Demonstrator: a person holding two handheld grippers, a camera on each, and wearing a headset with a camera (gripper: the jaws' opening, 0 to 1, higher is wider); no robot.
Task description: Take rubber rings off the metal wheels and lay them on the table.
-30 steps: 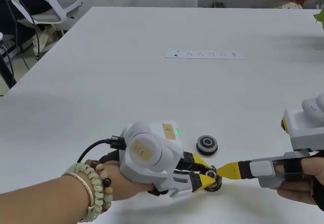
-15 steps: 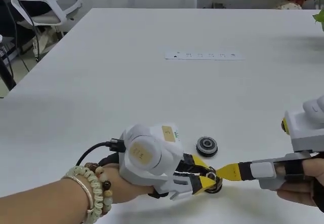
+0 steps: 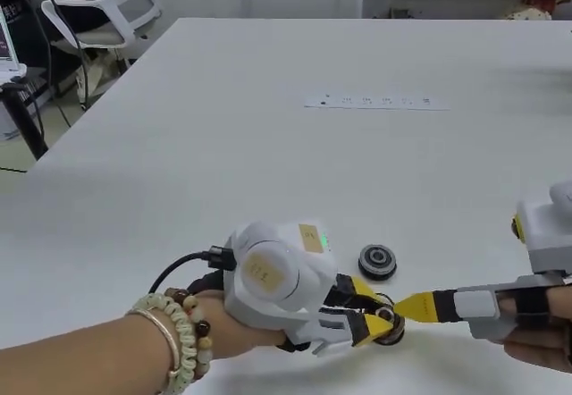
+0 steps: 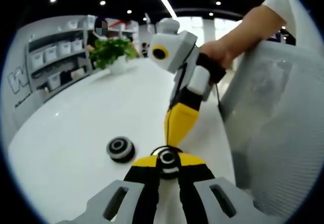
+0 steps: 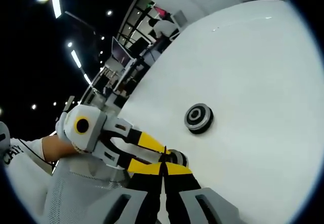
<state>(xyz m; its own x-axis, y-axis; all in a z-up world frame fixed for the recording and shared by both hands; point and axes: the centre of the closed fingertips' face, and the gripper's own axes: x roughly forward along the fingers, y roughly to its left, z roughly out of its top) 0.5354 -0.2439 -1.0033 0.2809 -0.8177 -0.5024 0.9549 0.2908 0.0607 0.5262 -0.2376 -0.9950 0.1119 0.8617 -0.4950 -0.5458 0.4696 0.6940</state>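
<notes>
The left gripper (image 3: 380, 317) was clenched on a metal wheel (image 4: 168, 161), holding it low over the near edge of the table (image 3: 268, 145), just beside a second wheel (image 3: 377, 261) that lay flat with its dark band on. The right gripper (image 3: 404, 308) came in from the opposite side with its yellow jaws pressed together, tips touching the held wheel's rim. Whether they had nipped the rubber ring (image 4: 167, 148) between them could not be told, since the tips hid the contact. The step in hand looked to be peeling that ring off. To do it well, the left jaws would want to bear on the metal faces rather than on the rubber, so the band is free to stretch. The right tips would need a bite on the ring's outer edge alone, then a pull outward and around the rim, not straight away, which would likely only drag the wheel out of the left grip. A slow roll over the flange seemed safest, because a thin band can snap back or fly off the table. As for writing, the yellow label (image 3: 310, 237) on the left gripper's housing was too small to read, the marks on the flat strip (image 3: 375, 102) farther up the table likewise, and on a white sleeve (image 5: 10, 155) in the right gripper view a few letters showed—possibly "CHIY", partly cut off.
</notes>
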